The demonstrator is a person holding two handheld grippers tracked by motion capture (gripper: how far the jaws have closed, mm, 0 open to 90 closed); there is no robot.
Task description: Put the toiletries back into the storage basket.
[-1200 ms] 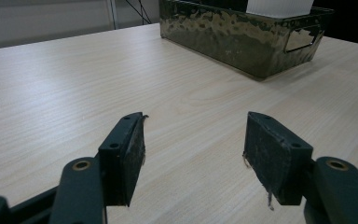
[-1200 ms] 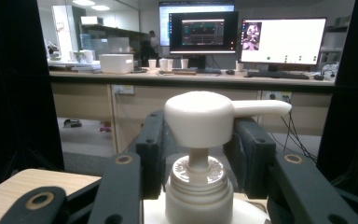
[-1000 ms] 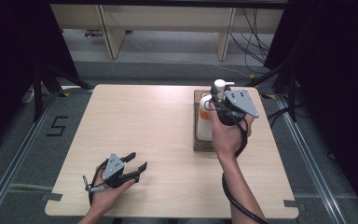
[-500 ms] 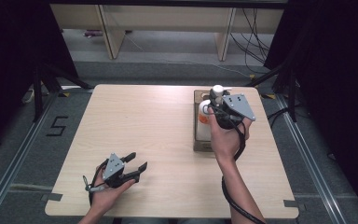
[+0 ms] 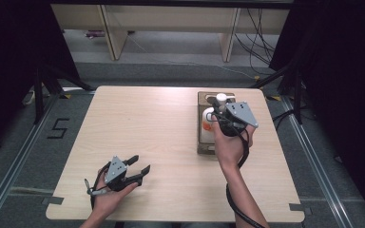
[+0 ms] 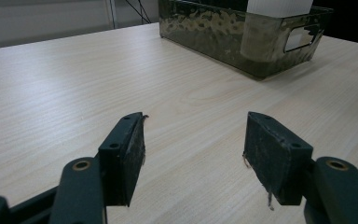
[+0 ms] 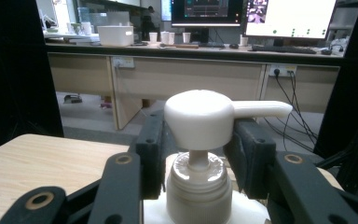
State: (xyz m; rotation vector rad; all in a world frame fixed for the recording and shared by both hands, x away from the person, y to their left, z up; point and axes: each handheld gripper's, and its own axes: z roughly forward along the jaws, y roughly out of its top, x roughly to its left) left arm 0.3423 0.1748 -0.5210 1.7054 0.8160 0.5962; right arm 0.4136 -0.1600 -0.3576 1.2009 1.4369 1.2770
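1. A dark, shiny basket [image 5: 203, 142] stands near the table's [image 5: 147, 123] far right corner, its long side running along the right edge.
2. Inside the basket stands a white pump bottle [image 5: 209, 124] with an orange patch on its side; its white pump head [image 7: 199, 118] rises above the rim, spout pointing to the right in the right gripper view.
3. The right gripper [image 5: 221, 119], held in the person's right hand [image 5: 230, 142], sits over the basket with its jaws on either side of the bottle's neck, just under the pump head. The jaws are partly spread. In the right gripper view the black pads stand right beside the collar and the pump head, but I cannot tell whether they press on it.
4. From above, the gripper and its grey plate cover most of the bottle, so how the bottle sits on the basket floor is hidden, as is whatever else may lie in the basket.
5. In the left gripper view the basket's hammered wall and a cut-out handle show at the top, with the bottle's white body cut off by the frame.
6. The left gripper [image 5: 139, 167] rests in the left hand [image 5: 107, 197] near the table's near left corner, well apart from the basket. Its jaws are spread wide with bare tabletop between them.
7. The pad faces [image 6: 273, 158] look worn, with frayed threads hanging.
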